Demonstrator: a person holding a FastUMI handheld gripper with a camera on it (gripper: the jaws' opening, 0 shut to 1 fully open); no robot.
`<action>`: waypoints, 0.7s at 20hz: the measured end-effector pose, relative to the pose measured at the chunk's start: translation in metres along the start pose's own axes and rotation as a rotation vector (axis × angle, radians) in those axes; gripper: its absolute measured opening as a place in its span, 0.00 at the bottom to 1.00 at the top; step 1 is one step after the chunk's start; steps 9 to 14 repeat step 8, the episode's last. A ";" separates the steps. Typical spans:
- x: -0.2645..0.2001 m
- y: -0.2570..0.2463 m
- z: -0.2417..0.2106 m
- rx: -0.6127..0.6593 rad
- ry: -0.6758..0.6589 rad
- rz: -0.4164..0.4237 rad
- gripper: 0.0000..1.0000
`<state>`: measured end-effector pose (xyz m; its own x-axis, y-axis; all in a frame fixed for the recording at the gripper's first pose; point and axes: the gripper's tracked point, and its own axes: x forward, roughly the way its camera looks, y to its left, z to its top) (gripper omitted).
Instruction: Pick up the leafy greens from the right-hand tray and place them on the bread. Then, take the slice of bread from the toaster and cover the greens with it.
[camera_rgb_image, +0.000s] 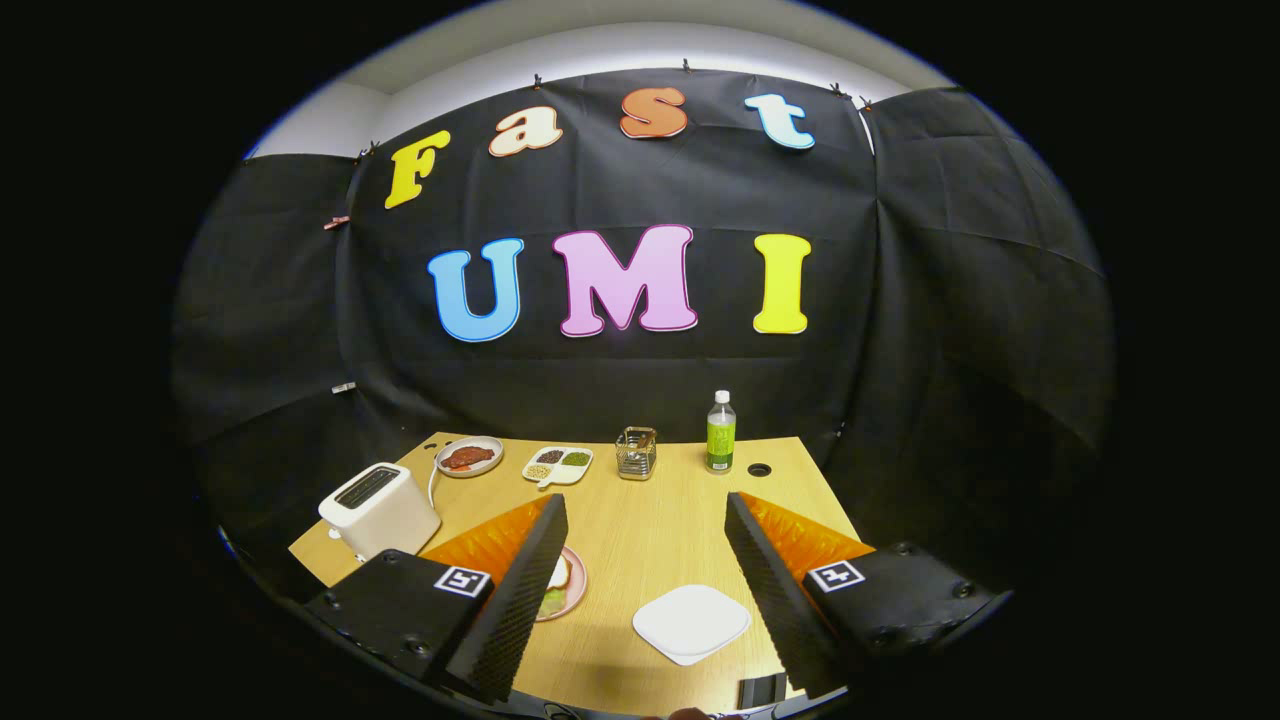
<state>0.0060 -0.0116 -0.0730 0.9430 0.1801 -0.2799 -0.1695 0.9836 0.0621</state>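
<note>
My gripper (645, 500) hangs open above the wooden table (650, 530), its fingers spread wide with nothing between them. A white toaster (380, 510) stands just left of the left finger, its top slot dark. A pink plate (575, 590) peeks out from behind the left finger. On it I see a pale bread slice (559, 573) with leafy greens (551, 603) at its near edge; the rest is hidden. A white square tray (691, 623) lies flat between the fingers, nearer the right one, showing plain white.
Along the back of the table stand a plate of red meat (468, 457), a divided dish of toppings (558, 465), a small wire holder (636, 453) and a green-labelled bottle (720, 432). A cable hole (759, 469) sits near the bottle. A black cloth wall rises behind.
</note>
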 end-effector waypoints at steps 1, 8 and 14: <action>0.002 0.000 0.001 0.005 -0.005 0.007 0.99; 0.015 -0.011 0.002 0.043 0.018 0.014 0.99; 0.015 -0.011 0.002 0.043 0.018 0.014 0.99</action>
